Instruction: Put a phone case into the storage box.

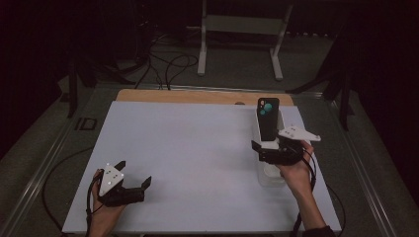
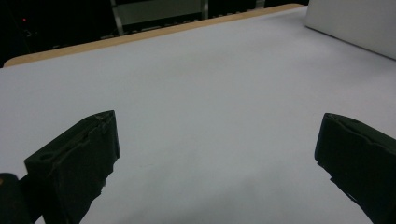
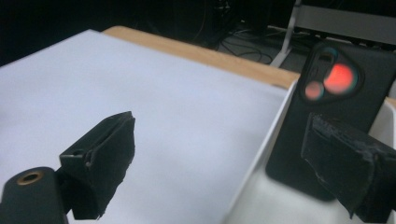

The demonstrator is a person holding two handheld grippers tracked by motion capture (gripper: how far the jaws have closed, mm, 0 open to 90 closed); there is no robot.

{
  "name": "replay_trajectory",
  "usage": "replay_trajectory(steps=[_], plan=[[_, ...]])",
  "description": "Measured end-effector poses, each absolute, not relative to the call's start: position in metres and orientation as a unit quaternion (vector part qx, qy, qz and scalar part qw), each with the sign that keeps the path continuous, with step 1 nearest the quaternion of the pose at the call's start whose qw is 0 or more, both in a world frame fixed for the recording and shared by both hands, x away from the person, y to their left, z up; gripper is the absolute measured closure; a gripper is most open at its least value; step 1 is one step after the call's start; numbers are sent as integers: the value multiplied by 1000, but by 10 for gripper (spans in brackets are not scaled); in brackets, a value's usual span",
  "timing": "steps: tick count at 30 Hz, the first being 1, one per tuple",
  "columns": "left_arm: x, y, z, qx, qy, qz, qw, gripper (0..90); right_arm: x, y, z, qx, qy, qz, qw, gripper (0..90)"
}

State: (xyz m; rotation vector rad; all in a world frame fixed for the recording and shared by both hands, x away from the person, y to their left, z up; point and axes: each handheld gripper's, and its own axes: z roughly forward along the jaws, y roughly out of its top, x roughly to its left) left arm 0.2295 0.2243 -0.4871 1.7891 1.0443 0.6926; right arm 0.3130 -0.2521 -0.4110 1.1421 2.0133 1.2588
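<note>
A black phone [image 1: 268, 118] stands upright, camera lenses toward me, in a white open box [image 1: 271, 177] at the table's right side. My right gripper [image 1: 271, 148] is held at the foot of the phone, over the box. In the right gripper view the phone [image 3: 336, 88] rises just behind the right jaw, inside the box wall [image 3: 261, 154], and the right gripper [image 3: 219, 163] is open with its jaws wide apart. My left gripper [image 1: 133, 173] rests low at the front left of the white table top [image 1: 188, 148], open and holding nothing; its jaws spread wide in the left gripper view [image 2: 215, 158].
A wooden strip [image 1: 197, 96] runs along the table's far edge. Beyond it stand a white frame [image 1: 242, 24] and loose cables [image 1: 168, 64] on the floor. The box's white wall [image 2: 355, 23] shows far right in the left gripper view.
</note>
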Motion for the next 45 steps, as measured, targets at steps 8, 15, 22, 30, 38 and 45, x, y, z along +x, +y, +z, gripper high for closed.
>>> replay_trajectory(steps=[8,15,22,30,38,45], plan=[[230,226,-485,722,427,282,467,4,277,-262,-425,403,731,491,249,95],[228,226,-483,720,423,284,471,4,257,-265,-438,385,723,512,259,95],[226,228,-481,716,421,287,477,4,243,-273,-451,389,708,529,260,95],[224,227,-478,716,415,291,481,4,233,-274,-462,380,707,535,265,95],[221,230,-475,711,412,296,487,4,228,-285,-471,386,685,565,251,95],[219,229,-473,714,401,301,488,4,221,-293,-471,378,671,581,264,95]])
